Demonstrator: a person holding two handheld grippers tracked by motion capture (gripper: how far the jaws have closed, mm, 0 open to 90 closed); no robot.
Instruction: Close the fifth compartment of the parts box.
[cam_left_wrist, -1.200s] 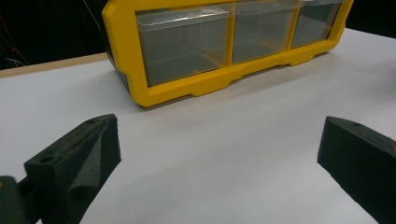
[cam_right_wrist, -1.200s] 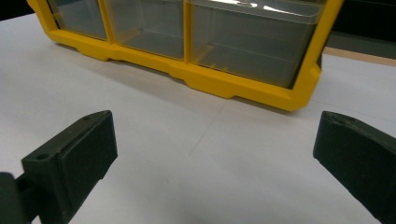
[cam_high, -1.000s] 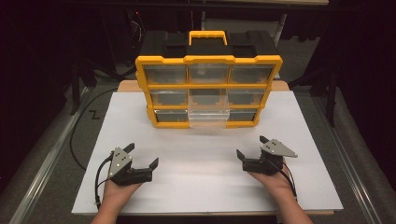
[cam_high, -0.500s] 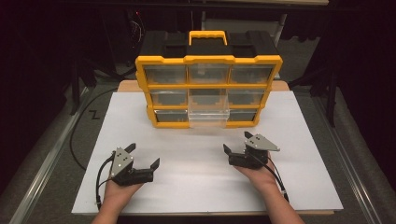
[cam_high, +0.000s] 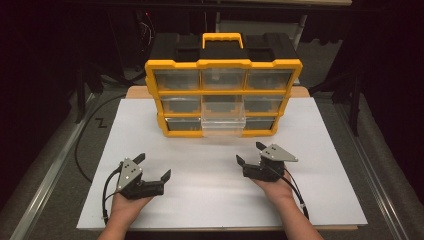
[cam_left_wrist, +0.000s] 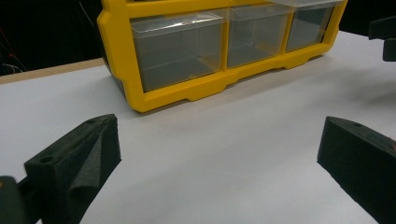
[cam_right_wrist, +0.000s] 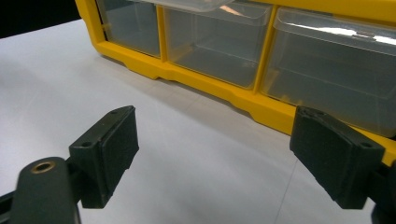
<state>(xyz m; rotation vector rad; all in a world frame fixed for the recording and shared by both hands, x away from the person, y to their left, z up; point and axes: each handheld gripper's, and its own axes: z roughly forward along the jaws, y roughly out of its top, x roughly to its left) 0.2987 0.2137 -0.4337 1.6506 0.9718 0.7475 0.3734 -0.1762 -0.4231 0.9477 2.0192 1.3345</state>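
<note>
Nearest the person, the left gripper (cam_high: 154, 167) rests on the white worktop (cam_high: 210, 200), its fingers (cam_left_wrist: 77, 158) spread wide and empty. The right gripper (cam_high: 251, 152), slightly farther in, has fingers (cam_right_wrist: 109, 144) that have just been closing a little, still apart with nothing between them. Beyond both stands the yellow drawer organizer (cam_high: 223, 92), its lower-middle clear drawer (cam_high: 223, 126) pulled partway out.

No readable text, labels, brands or nos. anywhere, incl. on the yellow organizer (cam_high: 223, 64).
</note>
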